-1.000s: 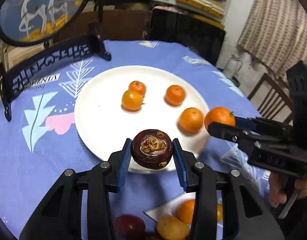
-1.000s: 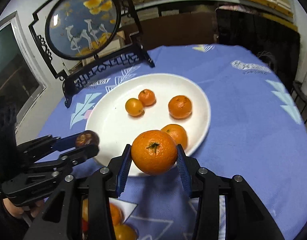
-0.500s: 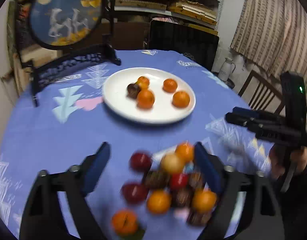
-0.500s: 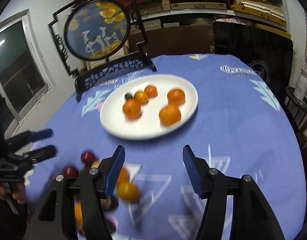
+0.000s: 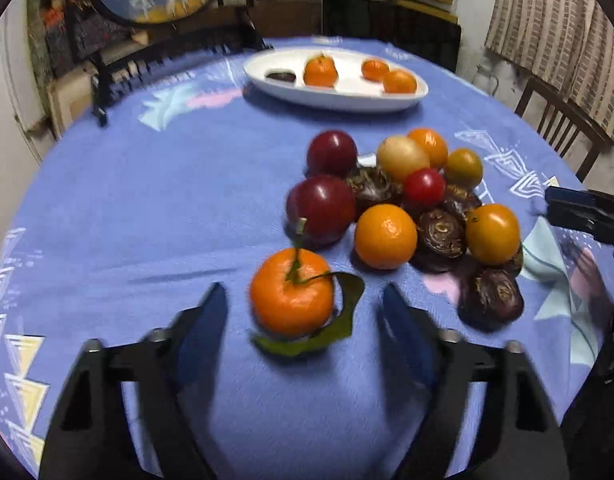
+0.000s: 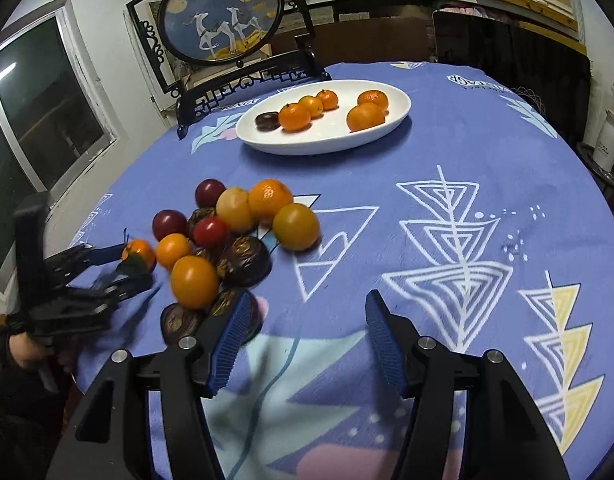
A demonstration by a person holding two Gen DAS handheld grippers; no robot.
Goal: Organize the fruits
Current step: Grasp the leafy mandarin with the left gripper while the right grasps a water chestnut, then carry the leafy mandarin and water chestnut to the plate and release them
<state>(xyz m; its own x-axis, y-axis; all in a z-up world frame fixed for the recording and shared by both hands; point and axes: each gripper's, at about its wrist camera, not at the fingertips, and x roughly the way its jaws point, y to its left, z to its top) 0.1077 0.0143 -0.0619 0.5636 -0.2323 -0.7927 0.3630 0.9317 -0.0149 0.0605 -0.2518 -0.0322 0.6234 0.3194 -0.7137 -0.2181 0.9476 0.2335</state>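
Left wrist view: your left tongs [image 5: 303, 320] stand spread, having just been closing, around a leafy mandarin [image 5: 291, 292] on the worktop [image 5: 147, 216], pads clear of it. Right wrist view: your right tongs [image 6: 307, 336] stand spread and empty beside the fruit pile [image 6: 227, 236]; the white plate [image 6: 307, 146] with mandarins sits well beyond.

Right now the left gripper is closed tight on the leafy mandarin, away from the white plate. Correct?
Not quite. The left gripper is open around the leafy mandarin; its pads have been closing in but stand clear of the fruit, as the left wrist view shows. The white plate is indeed further back.
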